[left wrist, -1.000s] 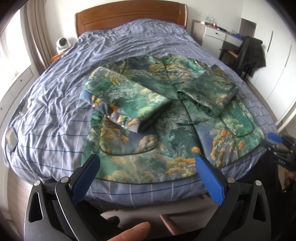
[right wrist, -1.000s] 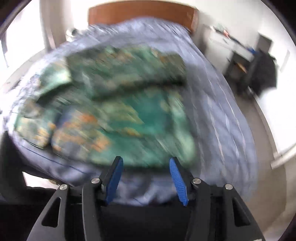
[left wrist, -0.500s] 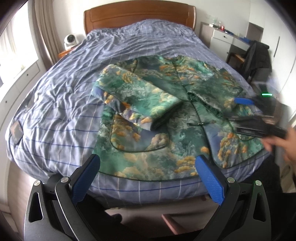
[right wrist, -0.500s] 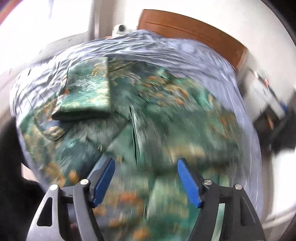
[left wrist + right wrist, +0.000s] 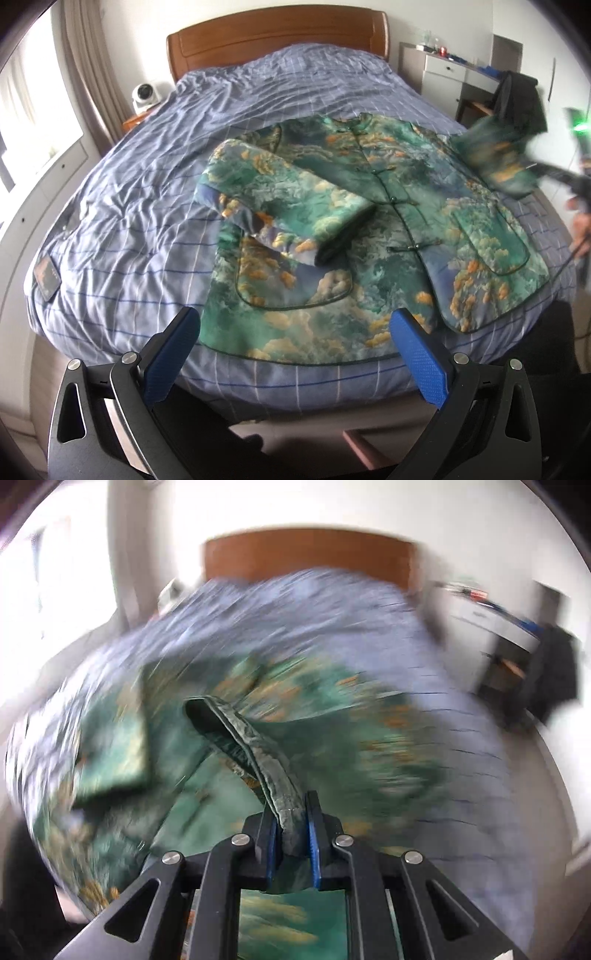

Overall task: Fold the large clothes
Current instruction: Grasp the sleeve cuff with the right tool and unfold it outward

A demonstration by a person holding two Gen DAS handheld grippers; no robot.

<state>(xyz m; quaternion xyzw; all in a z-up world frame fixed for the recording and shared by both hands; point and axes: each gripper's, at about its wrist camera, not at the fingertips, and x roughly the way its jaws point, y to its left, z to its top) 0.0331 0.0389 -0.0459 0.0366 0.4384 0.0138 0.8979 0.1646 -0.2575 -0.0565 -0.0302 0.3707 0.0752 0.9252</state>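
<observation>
Gripping the cuff of the sleeve [image 5: 255,760], the right gripper [image 5: 290,843] has just clamped shut on it. Left gripper [image 5: 295,354] hangs wide open, empty, off the bed [image 5: 129,206]. Jacket [image 5: 369,236] lies flat, other sleeve folded. Advice: carry the cuff across the chest, keeping the fold straight.

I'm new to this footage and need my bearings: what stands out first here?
A green quilted jacket with orange cloud print lies spread on the blue checked bed, one sleeve folded across its front. The right gripper has just closed on the other sleeve's cuff, lifting it at the jacket's far side. The left gripper hangs open over the bed's near edge.
</observation>
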